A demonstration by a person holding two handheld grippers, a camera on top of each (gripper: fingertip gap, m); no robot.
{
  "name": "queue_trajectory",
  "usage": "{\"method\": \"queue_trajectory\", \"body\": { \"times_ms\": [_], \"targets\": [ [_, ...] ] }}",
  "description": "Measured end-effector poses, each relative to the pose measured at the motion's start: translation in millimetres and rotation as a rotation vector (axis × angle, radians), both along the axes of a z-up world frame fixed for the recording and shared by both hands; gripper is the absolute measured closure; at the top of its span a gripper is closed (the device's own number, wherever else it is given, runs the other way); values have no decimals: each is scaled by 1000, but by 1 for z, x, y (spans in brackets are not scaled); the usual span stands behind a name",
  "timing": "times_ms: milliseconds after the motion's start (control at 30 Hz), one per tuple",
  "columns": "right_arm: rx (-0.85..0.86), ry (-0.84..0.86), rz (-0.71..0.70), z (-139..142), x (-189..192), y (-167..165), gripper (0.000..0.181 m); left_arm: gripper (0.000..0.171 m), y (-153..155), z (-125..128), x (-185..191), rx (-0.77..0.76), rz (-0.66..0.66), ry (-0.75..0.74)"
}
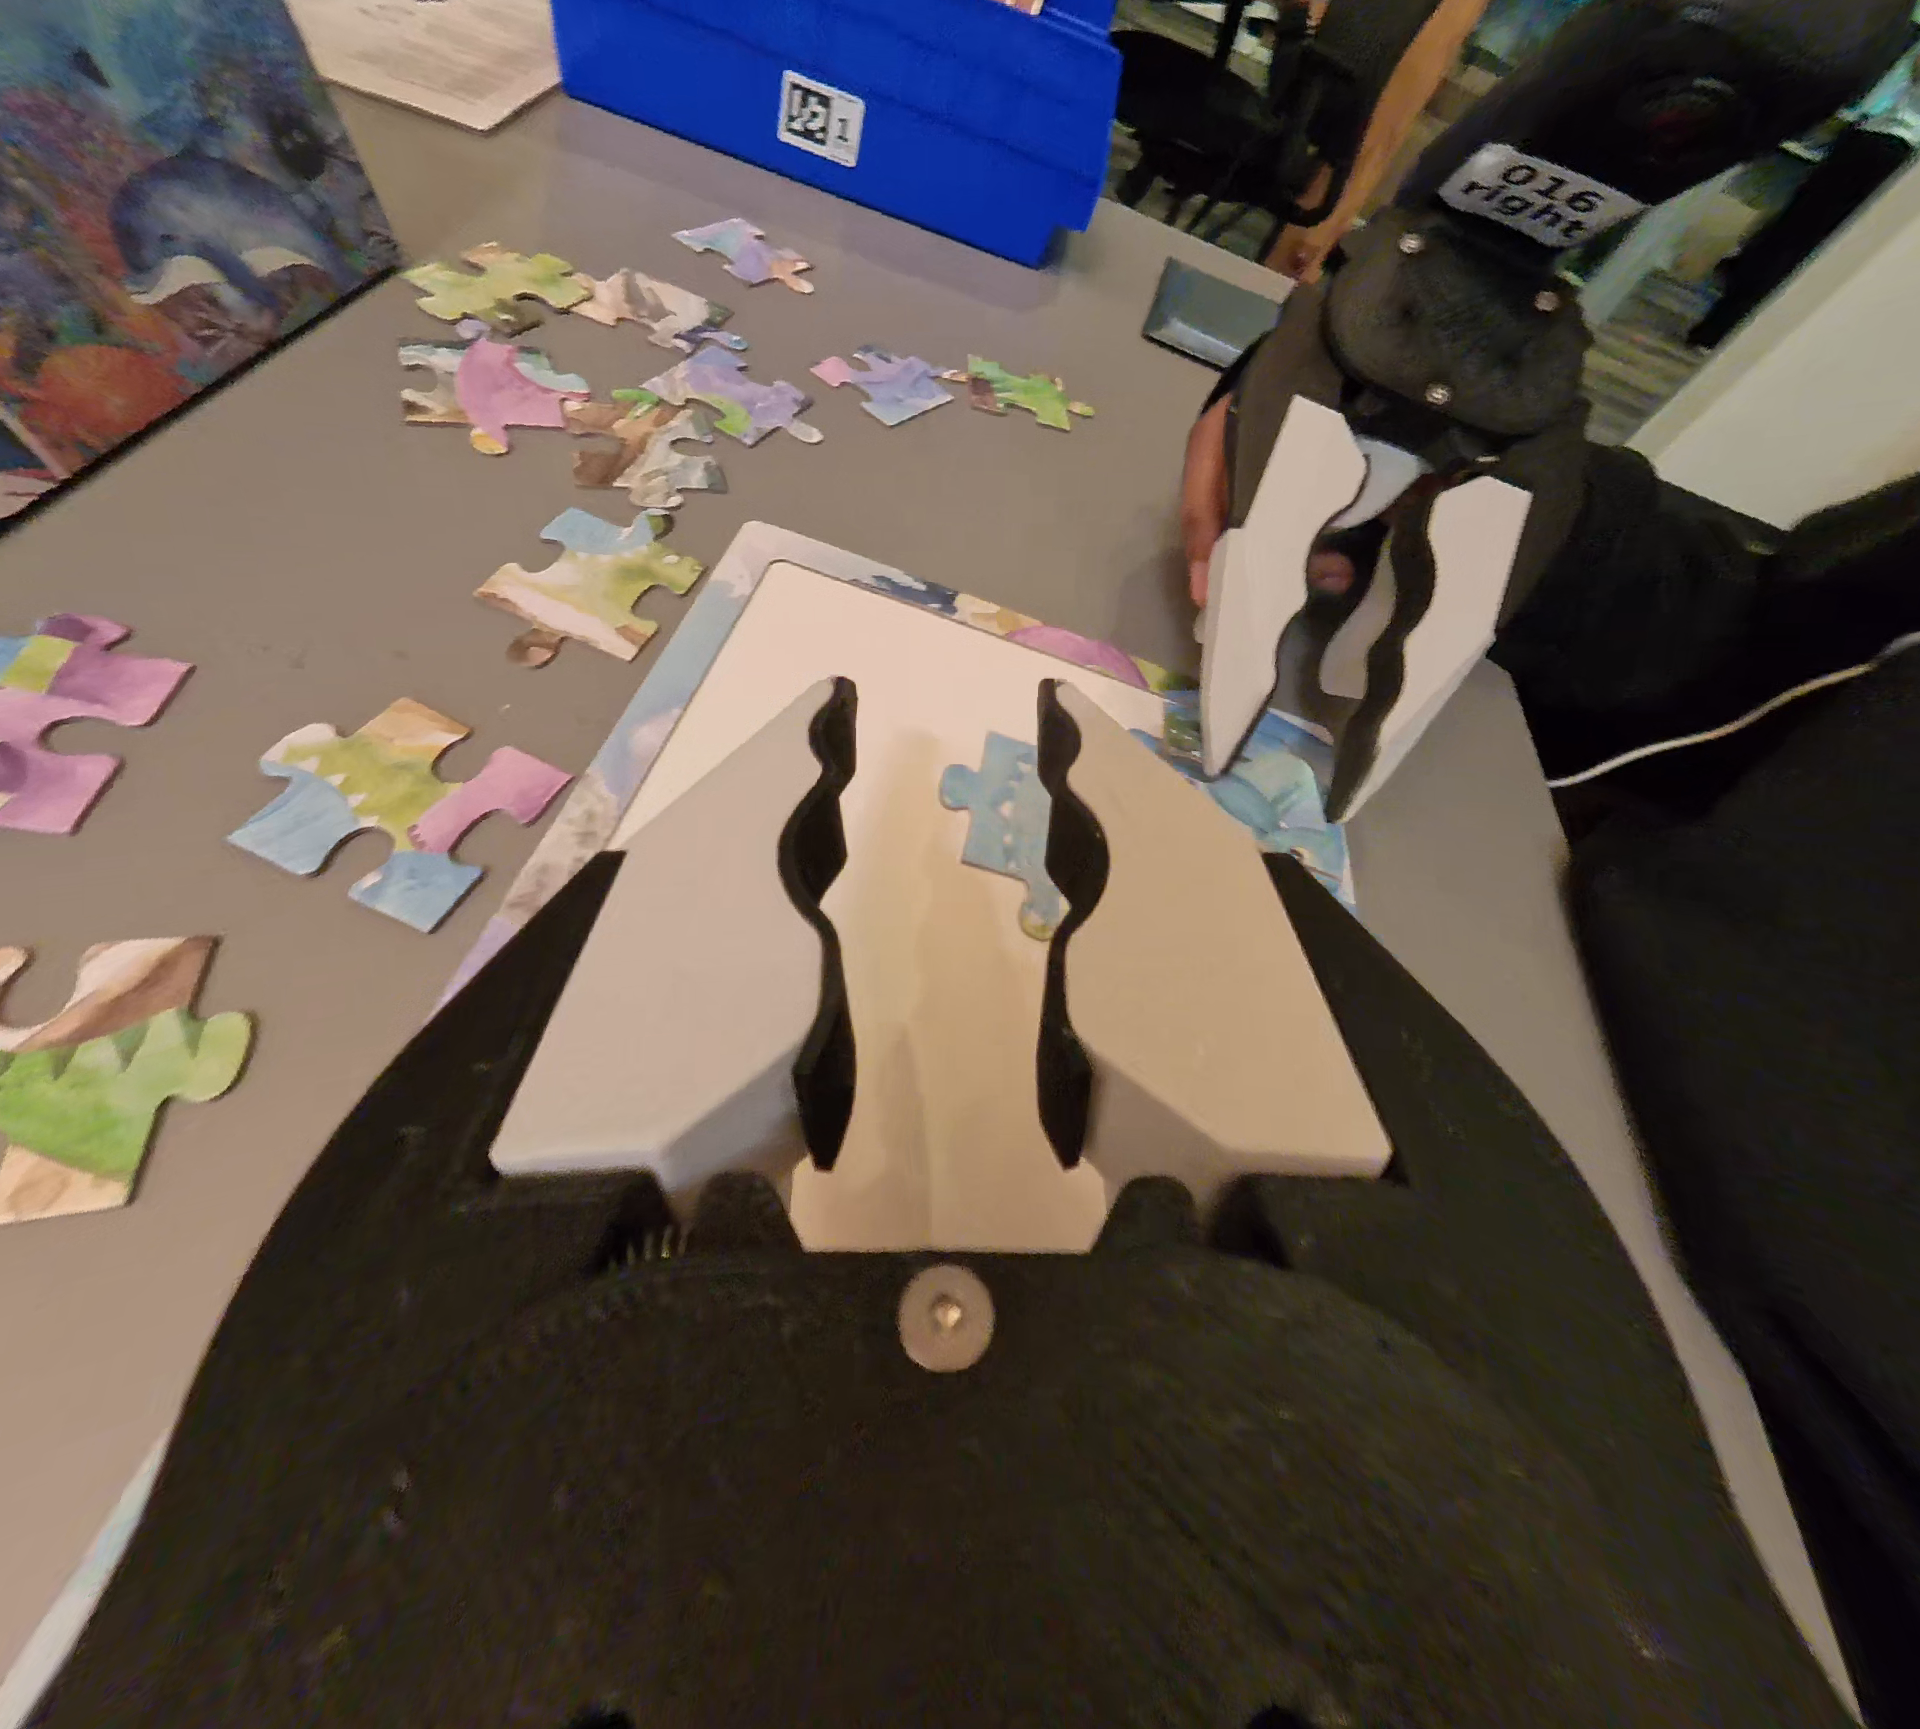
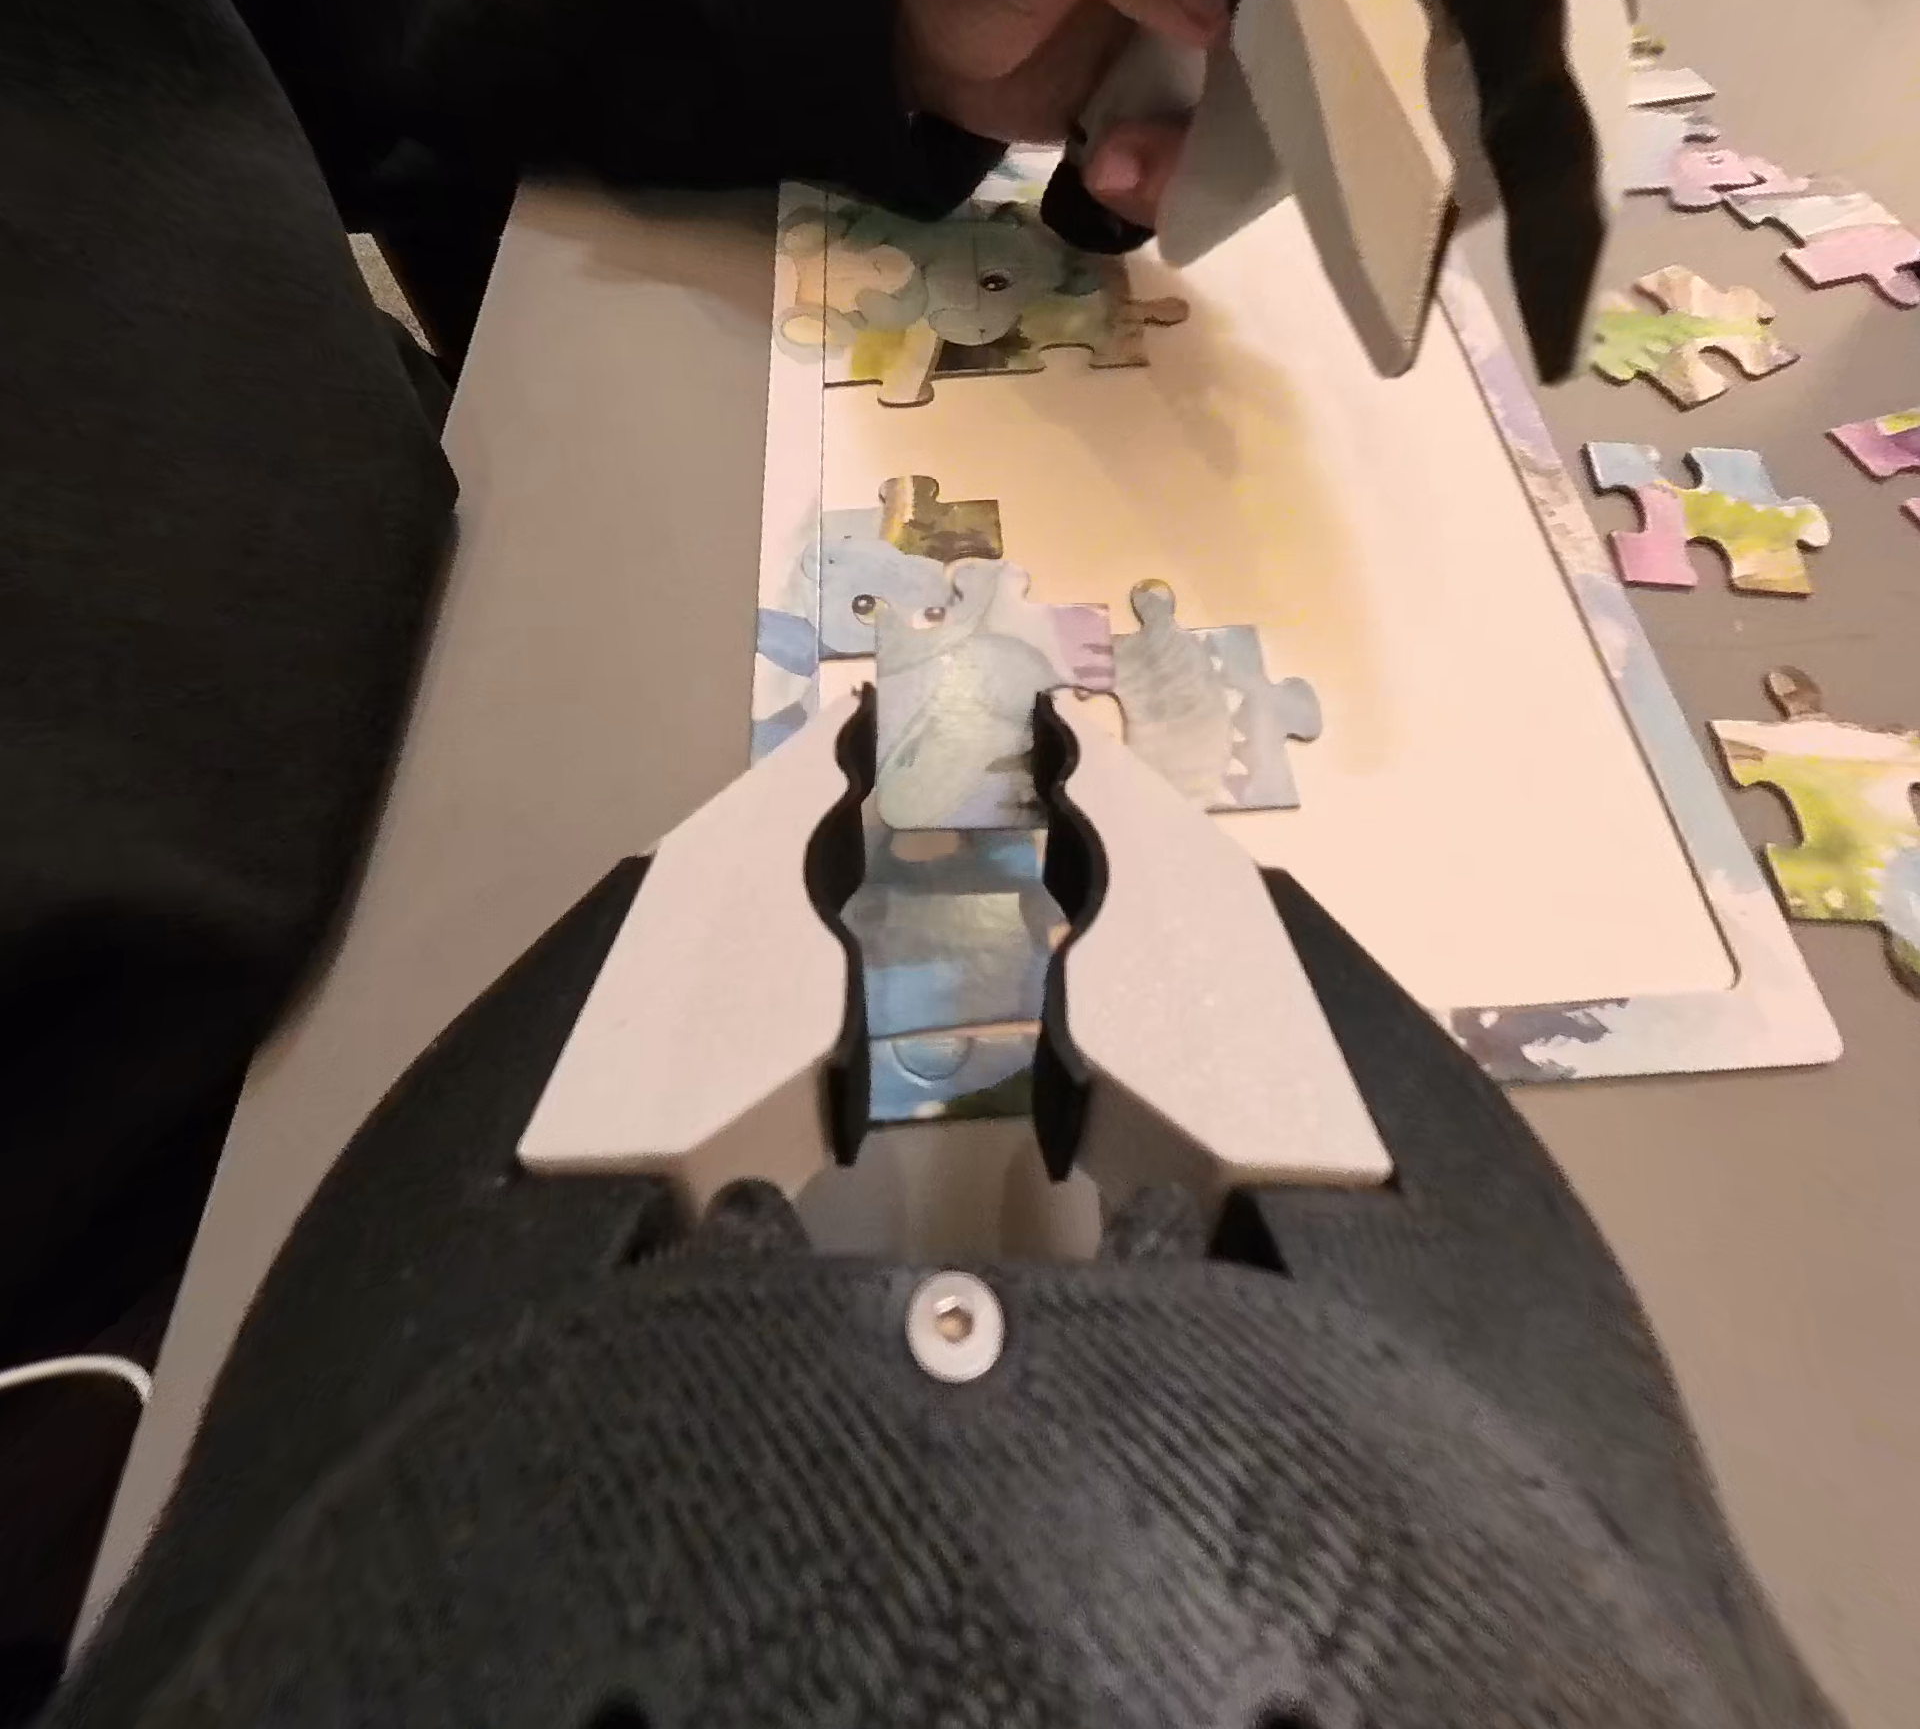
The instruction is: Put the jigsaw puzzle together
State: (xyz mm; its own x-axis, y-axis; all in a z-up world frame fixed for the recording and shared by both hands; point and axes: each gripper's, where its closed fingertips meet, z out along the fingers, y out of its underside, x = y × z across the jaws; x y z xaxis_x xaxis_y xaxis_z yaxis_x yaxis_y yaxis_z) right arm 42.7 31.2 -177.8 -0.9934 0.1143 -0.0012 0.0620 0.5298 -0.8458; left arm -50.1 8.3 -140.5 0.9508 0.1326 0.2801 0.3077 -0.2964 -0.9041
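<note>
The white puzzle tray (image 1: 665, 692) lies on the grey table and also shows in the right wrist view (image 2: 1621, 692). My right gripper (image 2: 951, 703) is low over the tray's near-left corner, shut on a blue-grey elephant piece (image 2: 956, 723) by its side edges, beside placed pieces. It also shows in the left wrist view (image 1: 1283, 791). A pale blue piece (image 2: 1216, 713) lies next to it in the tray (image 1: 997, 806). My left gripper (image 1: 945, 692) is open and empty above the tray's middle (image 2: 1475, 365). Joined pieces (image 2: 966, 297) sit in the far-left corner.
Several loose pieces (image 1: 395, 796) are scattered on the table left of the tray (image 2: 1704, 526). A blue bin (image 1: 831, 38) stands at the back, a picture box (image 1: 125, 173) at the left, a paper sheet (image 1: 416, 6) behind it. A person's dark sleeve (image 2: 312, 225) lies along the table edge.
</note>
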Motion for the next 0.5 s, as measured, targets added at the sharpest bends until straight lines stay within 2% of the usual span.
{"method": "queue_trajectory", "body": {
  "times_ms": [367,500],
  "targets": [
    [-185,41,-179,36,-33,30,153,137,12,-3,27,-8,-134,14],
    [-169,65,-179,35,-33,28,153,136,16,-6,37,-16,-182,3]
  ]
}}
